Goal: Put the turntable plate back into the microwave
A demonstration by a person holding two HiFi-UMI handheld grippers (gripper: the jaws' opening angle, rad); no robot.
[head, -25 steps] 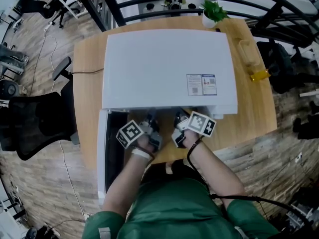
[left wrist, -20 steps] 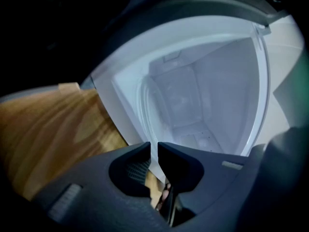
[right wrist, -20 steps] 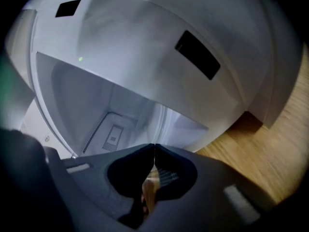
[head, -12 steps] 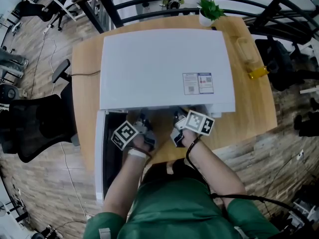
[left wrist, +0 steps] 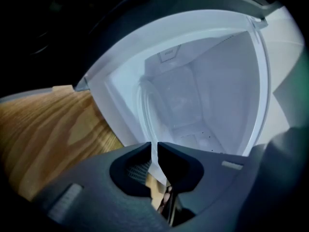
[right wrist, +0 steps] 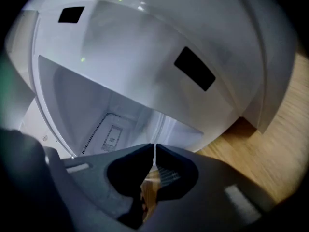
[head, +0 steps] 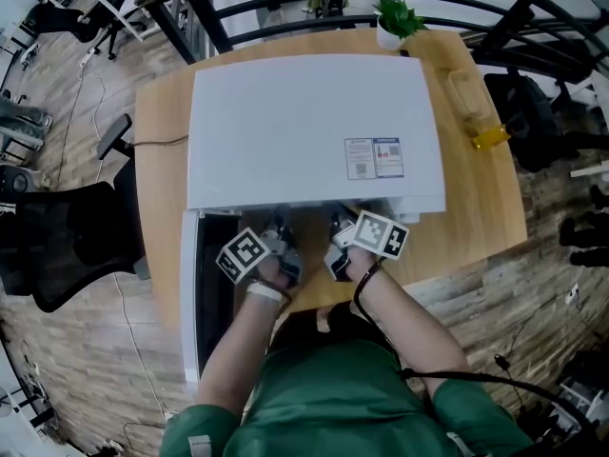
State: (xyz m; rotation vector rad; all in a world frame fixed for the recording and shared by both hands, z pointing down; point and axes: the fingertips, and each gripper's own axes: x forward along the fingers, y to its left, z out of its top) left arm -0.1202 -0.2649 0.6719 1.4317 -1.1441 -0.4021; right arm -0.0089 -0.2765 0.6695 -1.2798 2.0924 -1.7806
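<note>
- The right gripper's [right wrist: 154,154] jaws have just been eased a little apart, yet the thin glass rim of the turntable plate [left wrist: 146,115] is still pinched between them.
- The left gripper [left wrist: 153,151] is clamped on the same rim.
- Since the earlier head views, both hands have barely shifted at the mouth of the microwave [head: 314,131].
- The plate appears to be partly inside the cavity, though clear glass is hard to trace. Setting it down is judged still to come.

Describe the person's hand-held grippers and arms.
Left hand-held gripper and right hand-held gripper: dark grey jaws, each with a white cube bearing black square markers. The right's jaws have just been opening, turntable plate between them. Green top, white wristband.
</note>
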